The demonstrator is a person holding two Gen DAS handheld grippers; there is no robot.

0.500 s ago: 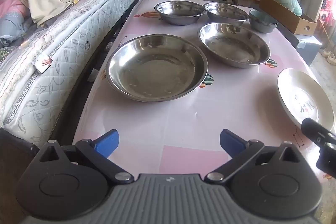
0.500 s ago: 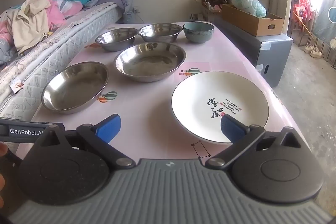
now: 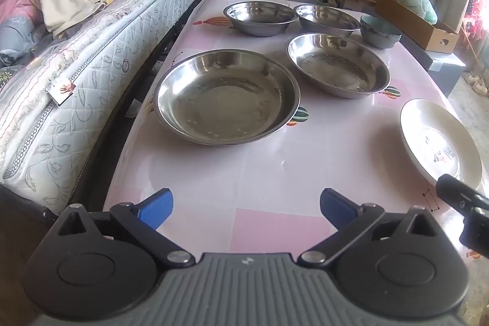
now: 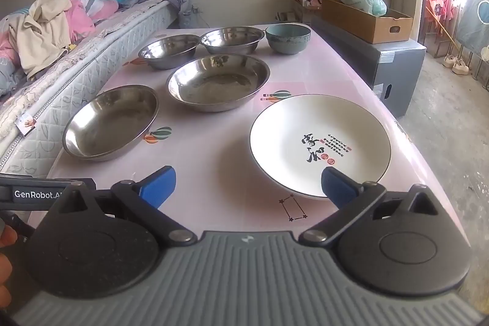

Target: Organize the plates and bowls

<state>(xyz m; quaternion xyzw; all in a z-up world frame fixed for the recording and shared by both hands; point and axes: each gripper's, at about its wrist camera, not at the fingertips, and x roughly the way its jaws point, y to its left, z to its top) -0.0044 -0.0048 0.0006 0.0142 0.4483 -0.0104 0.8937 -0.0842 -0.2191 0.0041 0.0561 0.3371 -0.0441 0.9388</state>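
Note:
On the pink table point(image 3: 275, 173) point(image 4: 214, 148) lie two wide steel plates, a near one point(image 3: 226, 97) point(image 4: 111, 122) and a far one point(image 3: 337, 64) point(image 4: 218, 83). Behind them stand two steel bowls point(image 3: 259, 17) point(image 3: 327, 19) point(image 4: 168, 50) point(image 4: 232, 39) and a teal ceramic bowl point(image 3: 380, 31) point(image 4: 288, 38). A white printed plate point(image 3: 440, 142) point(image 4: 319, 144) lies at the right. My left gripper point(image 3: 246, 208) hovers open before the near steel plate, holding nothing. My right gripper point(image 4: 248, 185) is open too, its right finger over the white plate's near rim.
A bed point(image 3: 76, 66) point(image 4: 61, 57) with piled clothes runs along the table's left edge. A cardboard box point(image 3: 418, 20) point(image 4: 366, 17) rests on a grey cabinet point(image 4: 394, 66) past the table's right side. Part of the right tool point(image 3: 464, 203) shows at the left view's right edge.

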